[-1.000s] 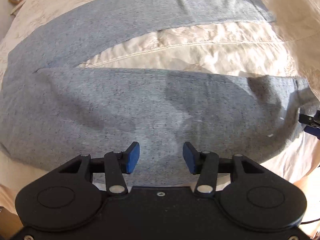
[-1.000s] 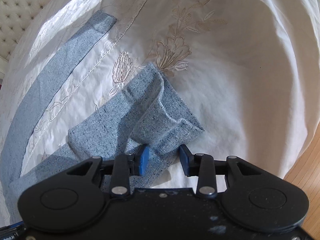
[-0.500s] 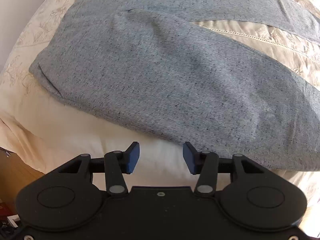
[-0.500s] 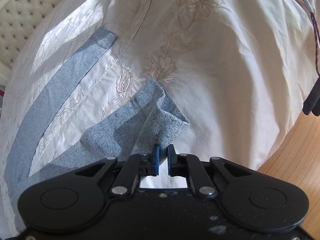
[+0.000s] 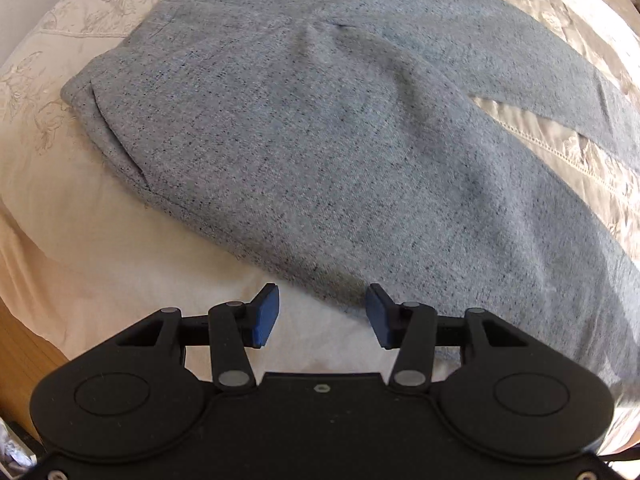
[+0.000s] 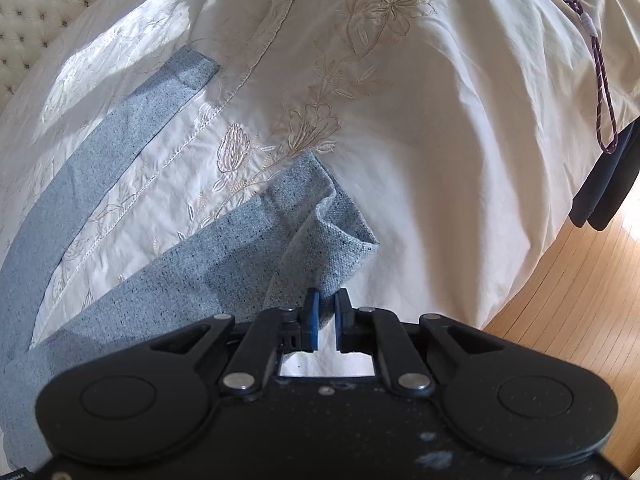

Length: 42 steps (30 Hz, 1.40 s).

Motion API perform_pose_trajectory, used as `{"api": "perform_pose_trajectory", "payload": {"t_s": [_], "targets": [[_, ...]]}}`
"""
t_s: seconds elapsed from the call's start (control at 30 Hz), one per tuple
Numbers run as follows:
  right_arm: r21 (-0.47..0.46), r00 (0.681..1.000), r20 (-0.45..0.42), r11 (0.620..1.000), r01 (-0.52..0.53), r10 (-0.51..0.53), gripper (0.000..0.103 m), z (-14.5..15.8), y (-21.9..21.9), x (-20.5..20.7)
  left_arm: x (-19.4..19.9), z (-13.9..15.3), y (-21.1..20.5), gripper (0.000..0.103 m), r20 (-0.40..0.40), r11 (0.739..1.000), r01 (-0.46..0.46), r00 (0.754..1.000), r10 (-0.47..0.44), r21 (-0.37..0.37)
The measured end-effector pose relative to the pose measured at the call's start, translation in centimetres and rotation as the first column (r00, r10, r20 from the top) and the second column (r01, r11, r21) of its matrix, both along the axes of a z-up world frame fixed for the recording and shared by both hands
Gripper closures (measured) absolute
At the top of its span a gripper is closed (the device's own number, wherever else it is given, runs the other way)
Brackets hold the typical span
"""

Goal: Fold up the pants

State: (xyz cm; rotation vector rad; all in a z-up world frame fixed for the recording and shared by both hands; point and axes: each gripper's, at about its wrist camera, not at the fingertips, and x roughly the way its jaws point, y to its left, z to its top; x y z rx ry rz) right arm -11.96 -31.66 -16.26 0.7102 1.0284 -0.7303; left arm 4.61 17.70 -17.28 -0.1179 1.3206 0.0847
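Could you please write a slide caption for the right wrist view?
Right gripper pinches the pants by a leg's hem, lifted off the embroidered bedspread.

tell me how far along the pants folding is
Done: the speckled grey-blue fabric pants lie spread on the cream embroidered bedspread, legs apart, no fold made. In hand: the right gripper is shut on the near leg's hem corner, which is lifted and crumpled. The left gripper is open above the waist-end edge, gripping nothing. Left: grip there, bring the near leg over the far leg, then fold lengthwise.
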Motion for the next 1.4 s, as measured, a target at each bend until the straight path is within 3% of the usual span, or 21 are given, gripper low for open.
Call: {"api": "perform_pose_trajectory", "payload": {"t_s": [0.47, 0.6, 0.67, 0.73, 0.87, 1.03, 1.4], "targets": [[-0.045, 0.998, -0.034, 0.998, 0.047, -0.048, 0.094, 0.9, 1.2, 1.3, 2.5, -5.0, 3.6, 0.041, -0.115, 0.986, -0.109, 0.989, 0.095, -0.123], [-0.047, 0.997, -0.038, 0.997, 0.069, -0.071, 0.094, 1.3, 1.3, 1.7, 2.6, -5.2, 4.5, 0.044, -0.125, 0.974, -0.149, 0.984, 0.128, -0.173], [-0.047, 0.997, -0.036, 0.996, 0.073, -0.075, 0.094, 1.6, 1.4, 1.9, 2.8, -4.3, 5.2, 0.095, -0.105, 0.966, -0.156, 0.985, 0.137, -0.207], [-0.052, 0.997, -0.024, 0.996, 0.071, -0.072, 0.094, 2.4, 1.5, 2.3, 3.5, -2.9, 5.4, 0.098, -0.096, 0.967, -0.134, 0.989, 0.115, -0.215], [-0.081, 0.998, 0.022, 0.995, 0.064, -0.062, 0.094, 4.8, 1.6, 3.5, 4.8, 1.3, 4.5, 0.099, 0.001, 0.982, -0.012, 1.000, 0.013, -0.187], [-0.115, 0.992, 0.109, 0.990, 0.076, -0.063, 0.094, 8.1, 1.4, 6.0, 7.8, 6.0, 3.4, 0.099, 0.114, 0.983, 0.072, 0.992, -0.053, -0.167], [-0.161, 0.967, 0.245, 0.980, 0.120, -0.078, 0.095, 11.3, -0.2, 12.8, 14.4, 9.4, 2.1, 0.099, 0.182, 0.978, 0.115, 0.980, -0.083, -0.173]]}}
